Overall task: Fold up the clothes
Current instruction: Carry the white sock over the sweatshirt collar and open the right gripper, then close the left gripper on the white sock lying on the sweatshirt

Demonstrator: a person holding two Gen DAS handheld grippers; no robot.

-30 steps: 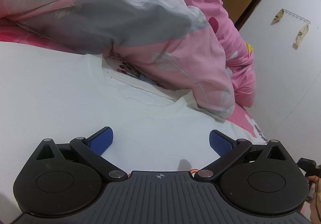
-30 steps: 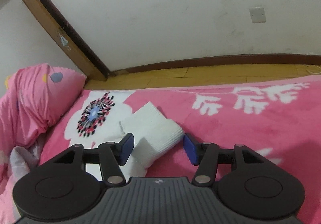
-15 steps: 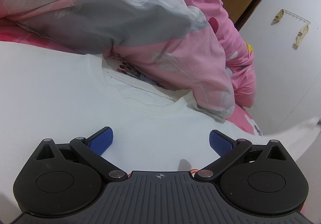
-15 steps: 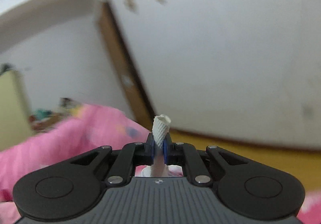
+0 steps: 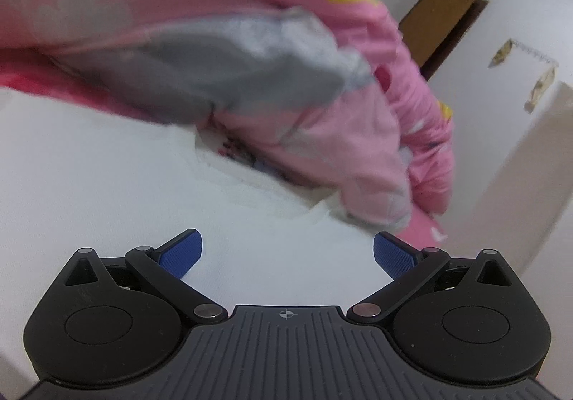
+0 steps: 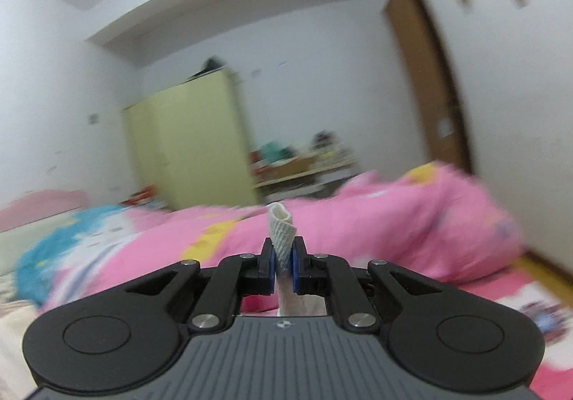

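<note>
Garment: one white top [image 5: 107, 206], spread flat on the bed, its round neckline [image 5: 250, 185] at 12 o'clock from the left tool.
Cuff: one ribbed white cuff [image 6: 282, 233], standing up between the blue pads of the right tool and poking out past their tips toward 12 o'clock; more white cloth hangs down behind the pads.
Right tool: one [image 6: 283, 262], closed tight on that cuff, lifted clear of the bed and pointing across the room.
Left tool: one [image 5: 286, 251], spread wide with nothing between its two blue pads [image 5: 181, 253]; it hovers low over the chest of the top, the cloth filling the gap from 9 to 3 o'clock. Whether the pads touch the fabric I cannot tell.
Quilt: one pink and grey quilt [image 5: 250, 77], bunched up just beyond the neckline at 12 o'clock, blurred.
Bed: one, with a pink flowered cover [image 6: 530, 303].
Wardrobe: one pale yellow wardrobe [image 6: 193, 145], at 11 o'clock from the right tool.
Door: one brown door [image 6: 426, 77], at 1 o'clock.
</note>
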